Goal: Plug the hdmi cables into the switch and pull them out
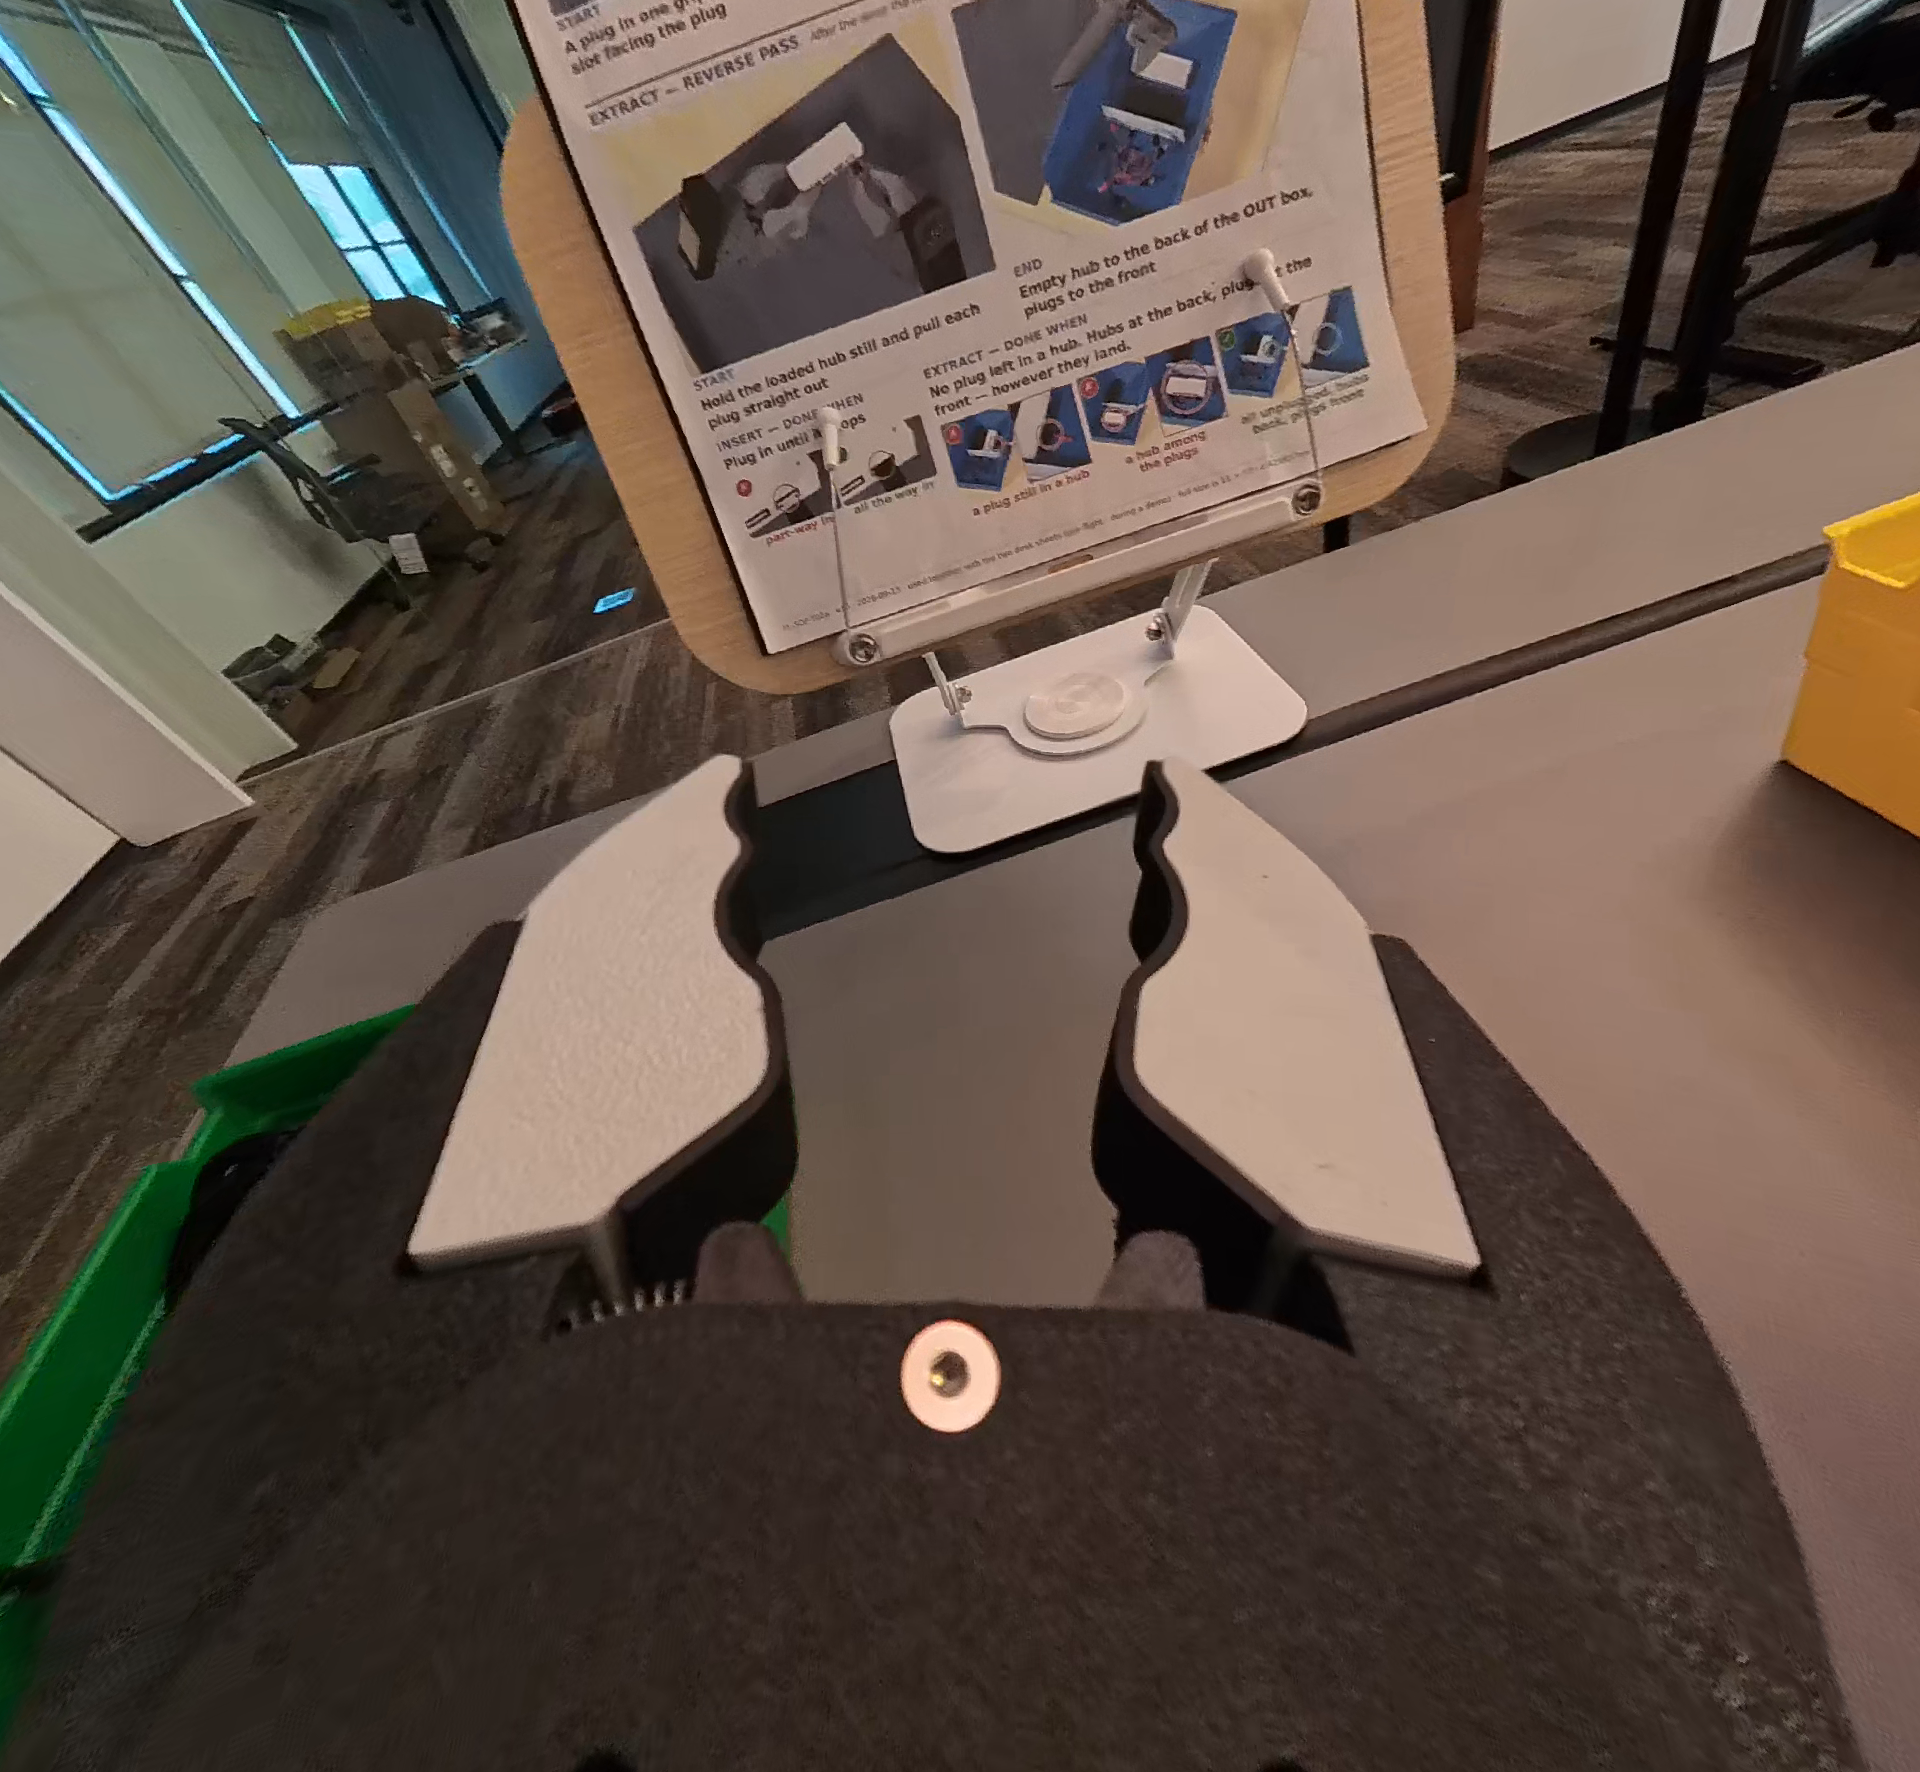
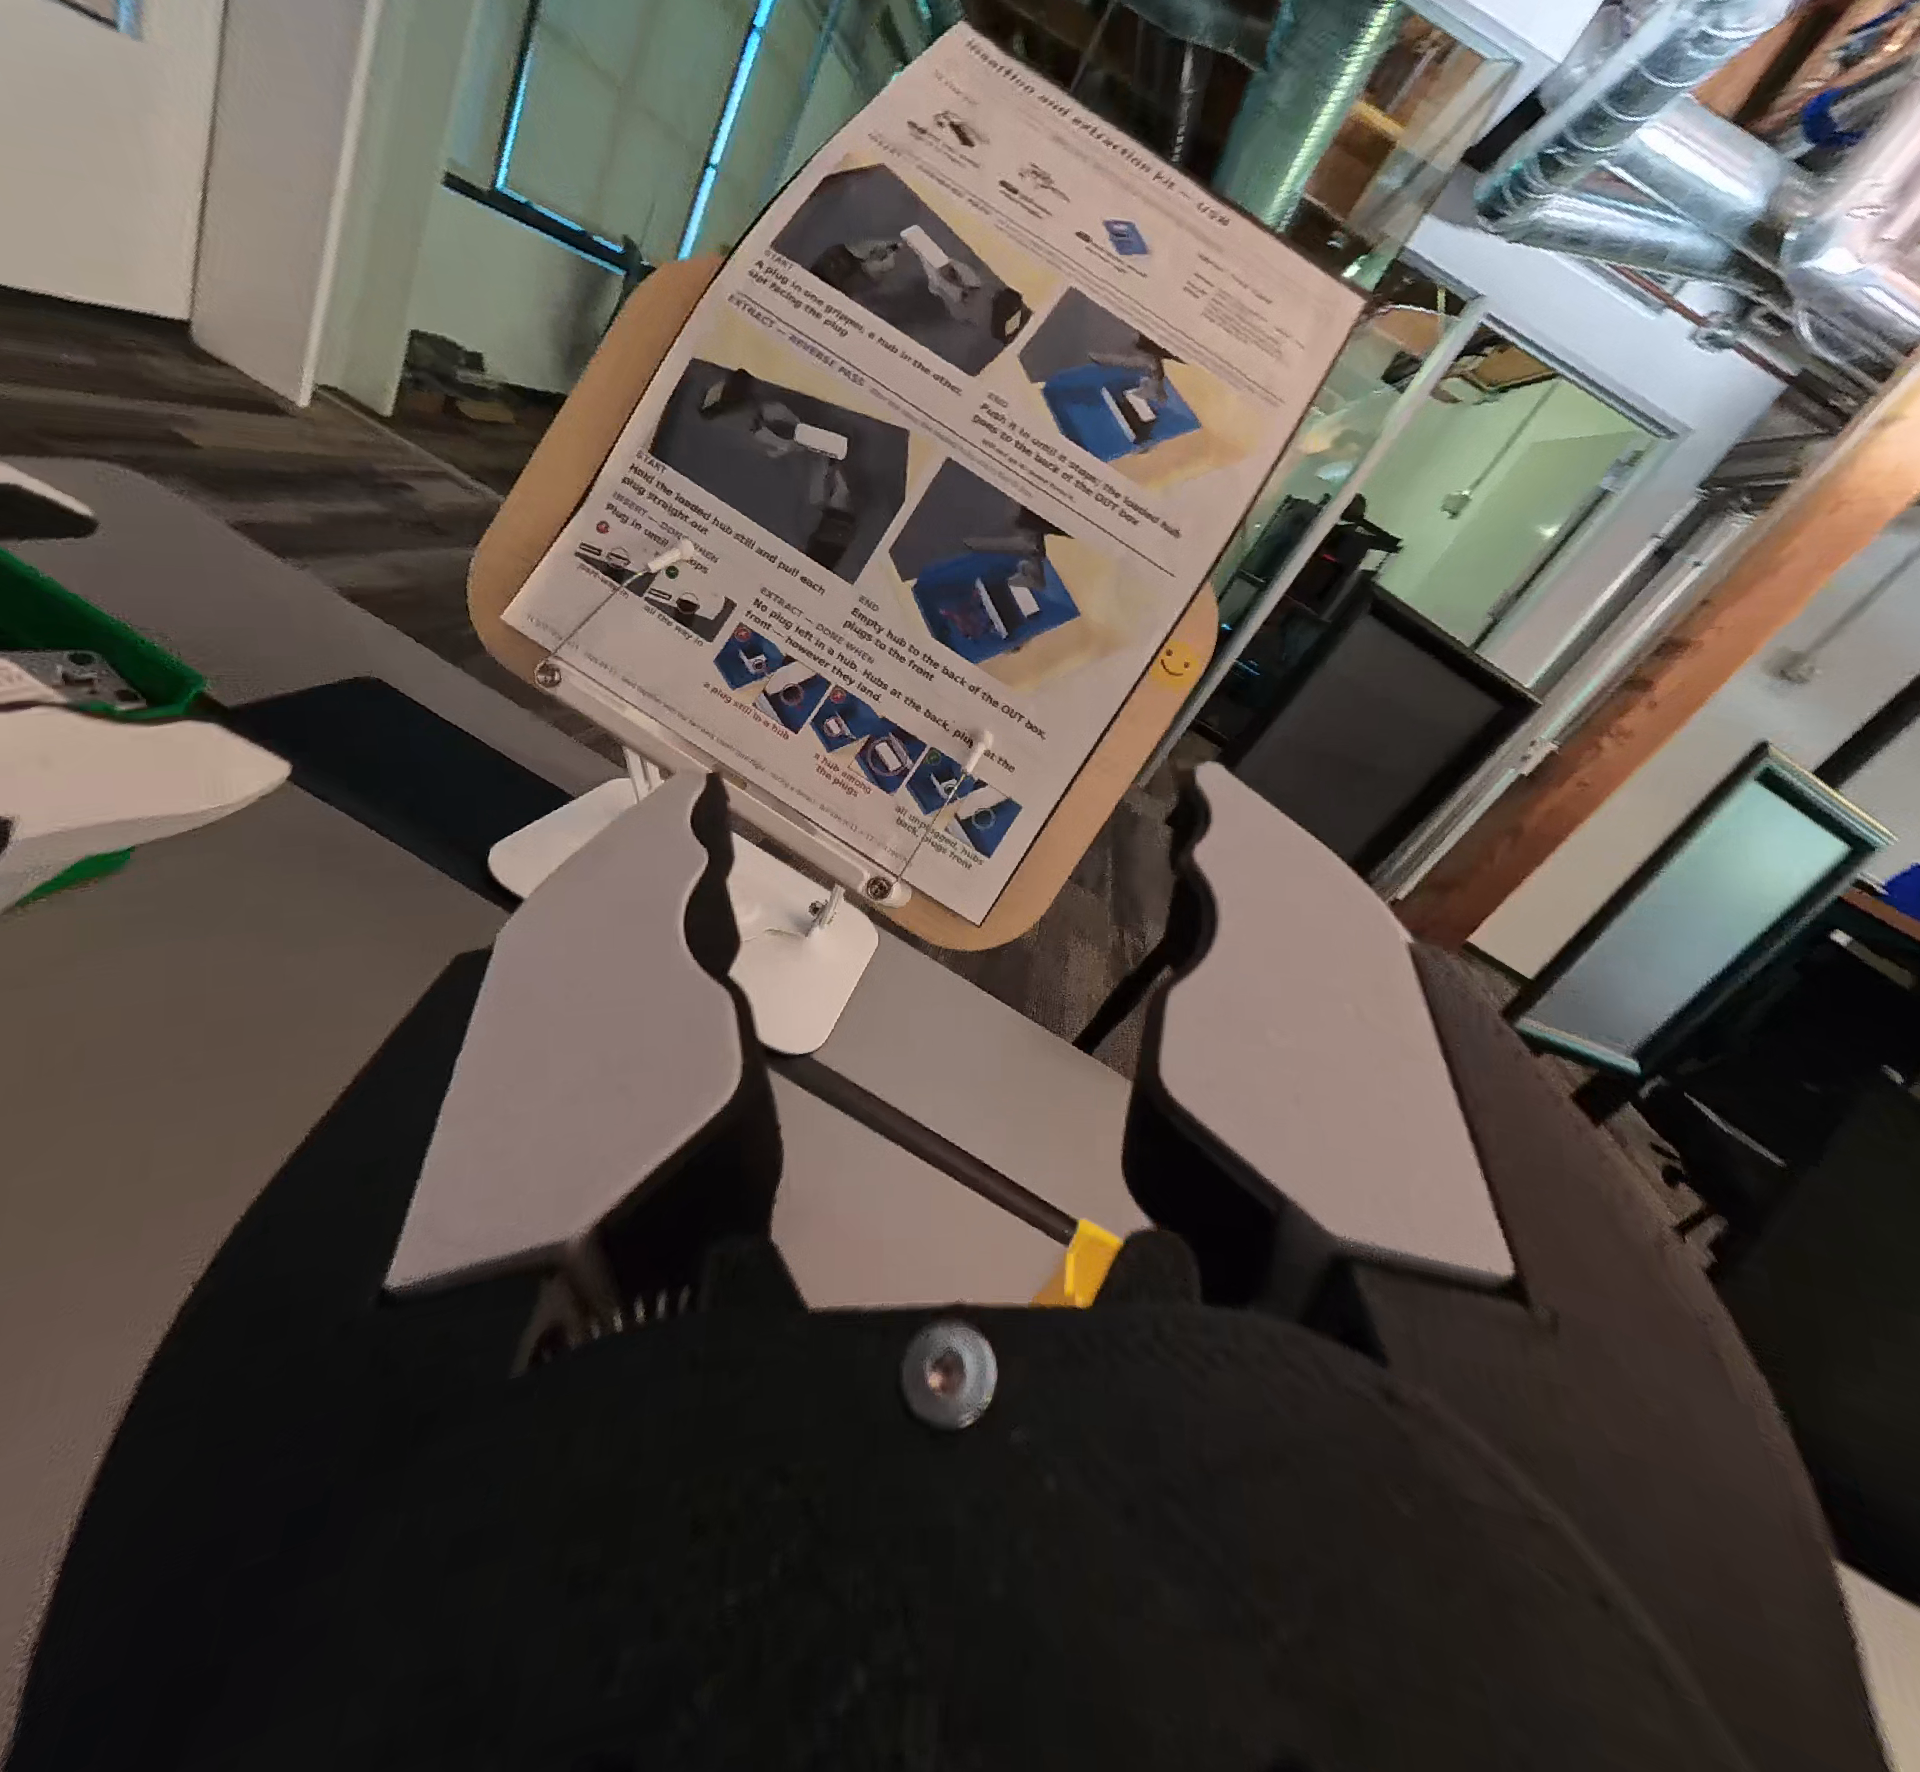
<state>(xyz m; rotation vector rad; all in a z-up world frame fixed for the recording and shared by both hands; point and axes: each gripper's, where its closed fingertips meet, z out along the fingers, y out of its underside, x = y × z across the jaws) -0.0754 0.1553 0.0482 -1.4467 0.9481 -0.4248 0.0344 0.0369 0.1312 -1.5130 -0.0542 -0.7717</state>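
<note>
Grey flat-topped table: carries every item listed, with a dark rectangular mat on its middle. Wooden rounded-corner display board on a white metal foot plate: stands at the table's far edge, holding a printed instruction sheet under two wire clips. Green plastic bin: at the table's left edge, contents not readable. Yellow plastic bin: at the table's right edge, only a corner in view. Left gripper, black body with grey-plated fingers: raised over the mat, jaws spread wide, nothing between them, touching nothing. Right gripper, same build, fingers: raised over the table's far right part, jaws spread wide, holding nothing. HDMI cables and switch: not visible in either view; location cannot be told.
</note>
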